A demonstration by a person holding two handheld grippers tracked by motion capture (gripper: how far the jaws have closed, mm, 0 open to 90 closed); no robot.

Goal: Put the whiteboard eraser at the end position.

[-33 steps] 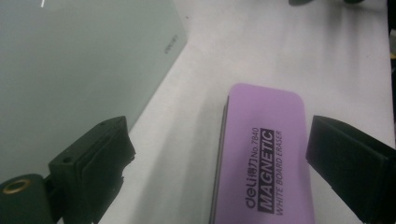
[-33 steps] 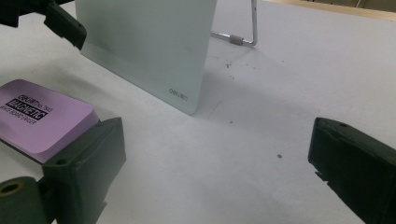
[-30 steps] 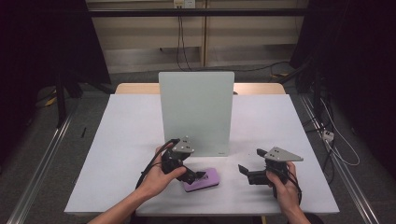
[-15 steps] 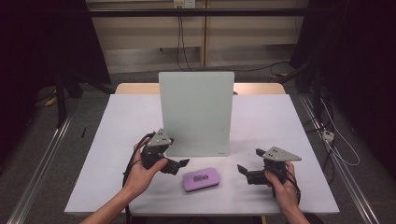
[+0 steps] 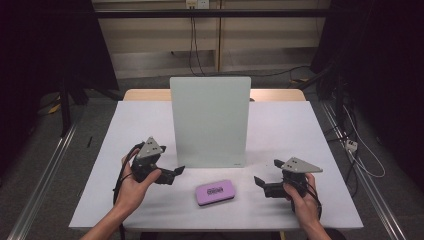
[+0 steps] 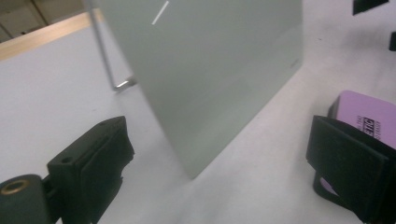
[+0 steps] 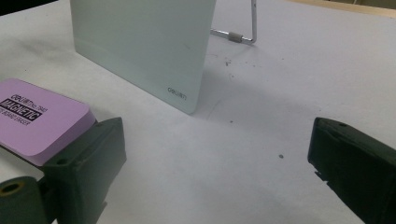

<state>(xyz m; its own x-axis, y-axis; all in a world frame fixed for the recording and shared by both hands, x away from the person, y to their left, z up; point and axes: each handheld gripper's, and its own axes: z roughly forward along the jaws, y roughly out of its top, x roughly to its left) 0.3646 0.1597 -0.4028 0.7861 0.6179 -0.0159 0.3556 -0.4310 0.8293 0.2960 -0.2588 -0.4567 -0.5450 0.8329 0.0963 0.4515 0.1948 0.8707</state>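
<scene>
Since L gripper (image 5: 176, 172) let go of purple eraser (image 5: 215, 192) & pulled back left, jaws apart, eraser lies free on desk (image 5: 300, 135) near whiteboard (image 5: 210, 120); R gripper (image 5: 258, 182) open too, placement looks done.

We count one purple magnetic eraser (image 5: 215, 192) lying flat near the front edge of the table (image 5: 125, 120). We count one pale glass board (image 5: 210, 121) standing upright at the table's middle, on one thin metal stand (image 7: 243, 35). We count two grippers: the left gripper (image 5: 176, 172) and the right gripper (image 5: 259, 184), each with jaws apart and holding nothing.
</scene>
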